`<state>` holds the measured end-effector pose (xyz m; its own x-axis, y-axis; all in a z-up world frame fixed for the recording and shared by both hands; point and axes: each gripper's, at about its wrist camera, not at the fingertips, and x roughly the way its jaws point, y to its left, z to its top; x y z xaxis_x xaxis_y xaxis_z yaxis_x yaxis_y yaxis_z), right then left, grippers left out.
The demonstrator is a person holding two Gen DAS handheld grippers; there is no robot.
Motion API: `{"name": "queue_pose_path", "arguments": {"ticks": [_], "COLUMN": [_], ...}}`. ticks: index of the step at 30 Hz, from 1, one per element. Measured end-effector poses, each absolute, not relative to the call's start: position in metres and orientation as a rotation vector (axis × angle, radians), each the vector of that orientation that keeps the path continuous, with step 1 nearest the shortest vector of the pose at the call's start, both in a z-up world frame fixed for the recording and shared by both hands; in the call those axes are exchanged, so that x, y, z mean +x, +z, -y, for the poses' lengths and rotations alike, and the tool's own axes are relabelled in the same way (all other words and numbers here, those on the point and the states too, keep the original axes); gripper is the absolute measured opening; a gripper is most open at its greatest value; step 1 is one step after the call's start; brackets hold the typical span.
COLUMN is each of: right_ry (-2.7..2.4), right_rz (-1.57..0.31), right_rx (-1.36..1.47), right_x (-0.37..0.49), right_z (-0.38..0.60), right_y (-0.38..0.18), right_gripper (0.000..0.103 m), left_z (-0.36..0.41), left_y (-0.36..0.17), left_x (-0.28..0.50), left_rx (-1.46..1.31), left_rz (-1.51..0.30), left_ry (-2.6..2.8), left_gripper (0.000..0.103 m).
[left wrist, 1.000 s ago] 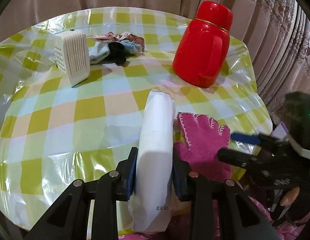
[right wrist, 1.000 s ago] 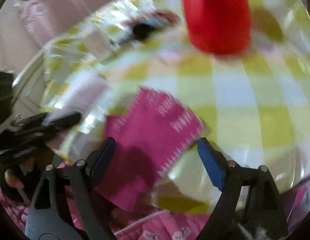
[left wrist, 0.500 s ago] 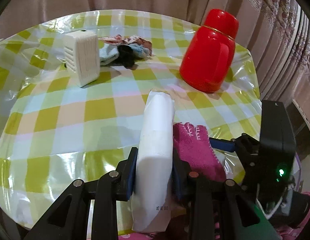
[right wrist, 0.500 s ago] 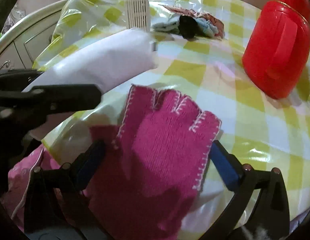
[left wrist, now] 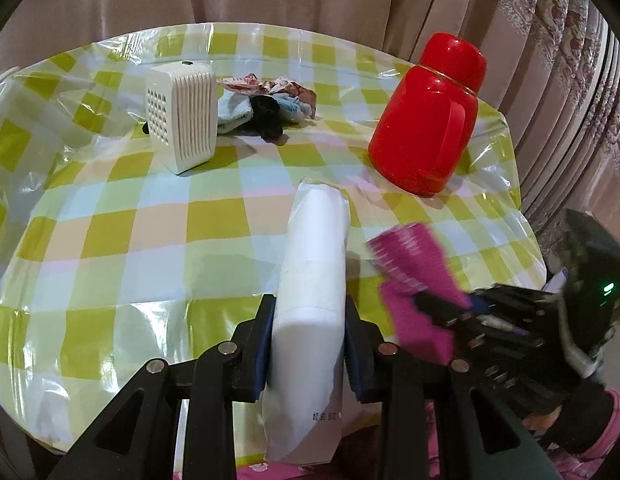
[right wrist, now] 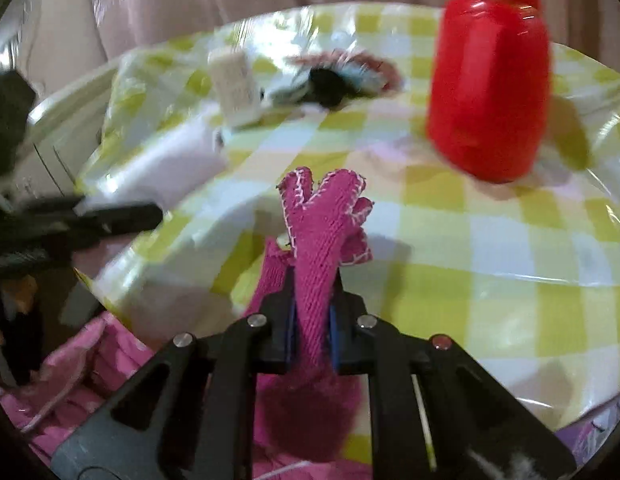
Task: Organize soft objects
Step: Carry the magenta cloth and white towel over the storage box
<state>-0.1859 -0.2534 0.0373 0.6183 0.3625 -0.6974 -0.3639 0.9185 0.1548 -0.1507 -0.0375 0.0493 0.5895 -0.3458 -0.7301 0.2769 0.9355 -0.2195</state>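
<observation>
We see the right tongs (right wrist: 312,312) clenched on the pink knitted glove with white stitching (right wrist: 322,224); their jaws have just been closing, and the glove is now pinched between them, its fingers standing up above the surface covered with a yellow-and-white checked plastic cloth (right wrist: 490,248). In the left wrist view the glove hangs near the front edge of the surface, just beside the white soft packet. The left tongs (left wrist: 310,344) are grasping this long white soft packet (left wrist: 316,280) by its middle; its far end reaches toward the red plastic jug with a handle (left wrist: 426,120).

To do this step well, we think the glove should be carried without dragging it over the cloth, because the knit may catch and the plastic may wrinkle. The grip is only on the middle part, so the loose cuff below may swing; a slow move is safer. The pile of small mixed cloths (left wrist: 266,104) at the back, beside the white ribbed plastic box (left wrist: 182,116), seems a likely place, but we cannot be sure.

We count one glove, one packet, one jug, one box and one pile; how many cloths are in the pile we cannot tell.
</observation>
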Motion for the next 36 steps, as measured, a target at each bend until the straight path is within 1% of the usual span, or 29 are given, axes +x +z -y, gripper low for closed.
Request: {"name": "queue_pose_path", "arguments": {"ticks": [6,13,23,36], "right_ry": [0.375,0.331,0.202,-0.025], "right_rz": [-0.726,-0.655,-0.641,-0.654], "right_rx": [-0.005,-0.024,0.038,0.12], "right_x": [-0.2,-0.223,-0.26,-0.311], "right_z": [0.274,0.295,0.355,0.431], "right_y": [0.069,0.093,0.096,0.093], "right_gripper": [0.016,0.016,0.017,0.017], "left_z": [0.052,0.082,0.144,0.252], "left_y": [0.058,0.082,0.101,0.104], "left_x": [-0.153,-0.16,-0.173,-0.203], "left_rx": [-0.044,0.044,0.163,0.344], "left_rz": [-0.848,-0.791,-0.766,-0.788], "left_ry": [-0.389,-0.443,-0.593,-0.847], "left_gripper": [0.032,0.032,0.032,0.032]}}
